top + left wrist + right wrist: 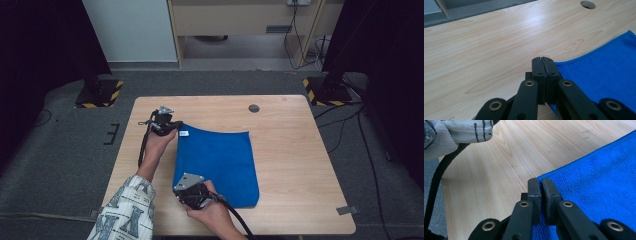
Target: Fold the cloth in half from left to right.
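Observation:
A blue cloth [220,162] lies spread on the wooden table [295,135]. Its far left corner, with a small white label [183,133], is lifted a little. My left gripper [173,128] is shut on that far left corner; in the left gripper view its jaws [543,60] meet, with the blue cloth [604,67] running under them to the right. My right gripper [181,189] is shut on the near left corner. In the right gripper view the cloth [599,177] edge is pinched between the nearly closed jaws of that gripper [540,181].
A round cable hole [254,108] sits in the table near its far edge, also seen in the left gripper view [587,4]. A patterned sleeve [125,210] comes in at the near left. Black stands with striped bases [97,92] flank the table on the grey carpet.

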Available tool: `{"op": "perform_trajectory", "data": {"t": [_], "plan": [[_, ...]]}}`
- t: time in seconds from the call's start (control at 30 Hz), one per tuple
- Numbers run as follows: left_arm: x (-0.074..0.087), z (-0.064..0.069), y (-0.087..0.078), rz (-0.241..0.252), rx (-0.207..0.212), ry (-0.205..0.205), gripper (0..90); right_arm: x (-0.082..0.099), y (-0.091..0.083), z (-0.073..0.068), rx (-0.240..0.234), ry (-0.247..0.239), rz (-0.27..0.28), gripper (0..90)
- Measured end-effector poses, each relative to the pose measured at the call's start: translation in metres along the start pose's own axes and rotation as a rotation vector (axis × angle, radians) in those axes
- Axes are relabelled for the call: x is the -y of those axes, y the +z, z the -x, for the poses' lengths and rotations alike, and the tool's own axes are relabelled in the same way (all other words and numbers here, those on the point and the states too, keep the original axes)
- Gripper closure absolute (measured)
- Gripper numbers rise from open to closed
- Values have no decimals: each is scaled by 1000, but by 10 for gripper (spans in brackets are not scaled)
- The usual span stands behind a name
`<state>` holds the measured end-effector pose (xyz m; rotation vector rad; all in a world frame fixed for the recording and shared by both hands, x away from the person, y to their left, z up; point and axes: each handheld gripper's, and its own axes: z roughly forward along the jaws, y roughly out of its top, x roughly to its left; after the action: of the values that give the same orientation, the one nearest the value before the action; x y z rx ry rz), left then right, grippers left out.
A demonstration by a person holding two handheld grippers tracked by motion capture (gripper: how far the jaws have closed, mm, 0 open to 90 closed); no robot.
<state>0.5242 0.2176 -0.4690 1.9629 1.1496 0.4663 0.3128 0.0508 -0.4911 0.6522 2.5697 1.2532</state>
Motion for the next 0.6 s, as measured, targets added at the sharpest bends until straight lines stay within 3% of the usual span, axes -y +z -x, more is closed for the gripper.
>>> {"op": "perform_trajectory", "data": {"t": [0.3, 0.6], "plan": [[2, -9, -5, -7, -6, -7, 889, -4, 3, -5, 7, 1, 14, 856], [11, -23, -15, -6, -2, -24, 888, -10, 16, -14, -22, -3, 23, 856]]}}
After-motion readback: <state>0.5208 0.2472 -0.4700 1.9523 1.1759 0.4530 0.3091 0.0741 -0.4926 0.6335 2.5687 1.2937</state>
